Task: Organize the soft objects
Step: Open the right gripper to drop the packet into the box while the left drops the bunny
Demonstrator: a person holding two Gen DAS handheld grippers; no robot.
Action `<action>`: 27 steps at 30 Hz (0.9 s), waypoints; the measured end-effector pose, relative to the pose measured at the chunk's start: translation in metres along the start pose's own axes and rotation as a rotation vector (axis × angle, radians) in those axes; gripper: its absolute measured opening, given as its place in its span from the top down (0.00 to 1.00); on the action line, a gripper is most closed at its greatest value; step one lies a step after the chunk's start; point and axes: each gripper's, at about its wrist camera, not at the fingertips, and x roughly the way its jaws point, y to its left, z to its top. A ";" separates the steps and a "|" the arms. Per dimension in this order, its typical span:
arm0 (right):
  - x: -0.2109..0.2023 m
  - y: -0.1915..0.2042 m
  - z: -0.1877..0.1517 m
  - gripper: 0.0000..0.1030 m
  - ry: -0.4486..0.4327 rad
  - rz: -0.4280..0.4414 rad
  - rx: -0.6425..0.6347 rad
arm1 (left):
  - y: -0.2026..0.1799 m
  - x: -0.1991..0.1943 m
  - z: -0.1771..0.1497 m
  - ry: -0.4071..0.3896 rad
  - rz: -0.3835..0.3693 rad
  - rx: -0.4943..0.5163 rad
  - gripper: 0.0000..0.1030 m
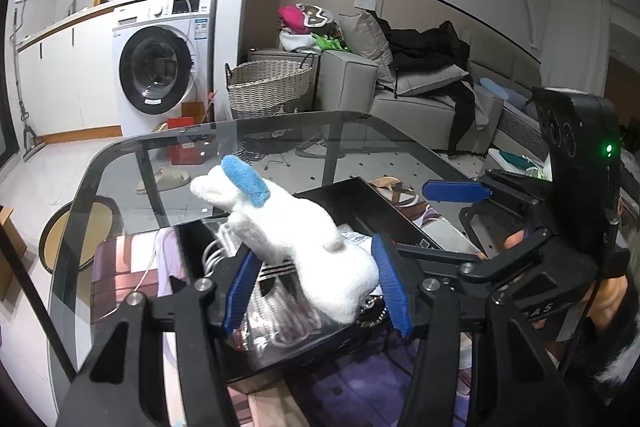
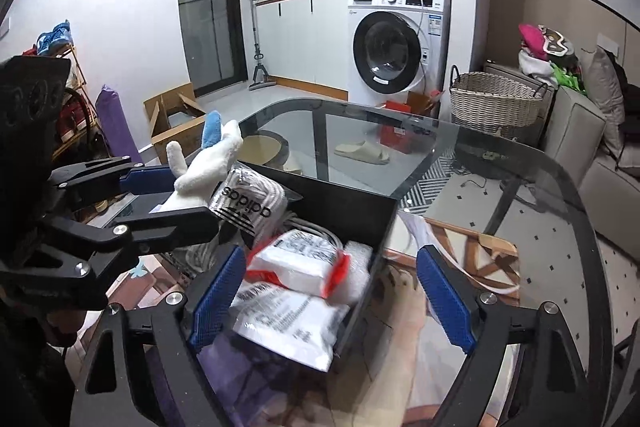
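Observation:
My left gripper point(image 1: 316, 283) is shut on a white plush toy with a blue ear point(image 1: 288, 227) and holds it above the black box point(image 1: 400, 219); the toy also shows in the right wrist view point(image 2: 208, 159), with the left gripper point(image 2: 160, 195) at the left. The black box point(image 2: 352, 211) sits on the glass table and holds a bagged Adidas item point(image 2: 252, 207) and white plastic packets point(image 2: 300, 259). My right gripper point(image 2: 332, 291) is open and empty over the box's near right corner; it also shows in the left wrist view point(image 1: 456, 191).
The glass table point(image 1: 280, 135) carries patterned mats point(image 1: 128, 267). Behind it are a wicker basket point(image 1: 268, 87), a washing machine point(image 1: 160, 67), a grey sofa with clothes point(image 1: 424, 79), and a cardboard box on the floor point(image 2: 172, 119).

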 end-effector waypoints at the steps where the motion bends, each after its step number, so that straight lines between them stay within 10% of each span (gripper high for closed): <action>1: -0.003 -0.003 -0.002 0.13 0.001 -0.003 0.003 | -0.003 0.002 0.000 0.003 -0.002 0.012 0.46; 12: -0.014 -0.015 -0.007 0.12 0.001 -0.027 0.028 | -0.010 0.029 0.003 0.080 0.010 0.022 0.42; 20: -0.027 -0.023 -0.012 0.07 -0.017 -0.035 0.058 | 0.010 0.007 -0.005 0.050 -0.027 -0.124 0.00; 27: -0.037 -0.019 -0.010 0.01 -0.045 -0.001 0.081 | 0.019 -0.021 -0.014 -0.039 0.081 -0.178 0.00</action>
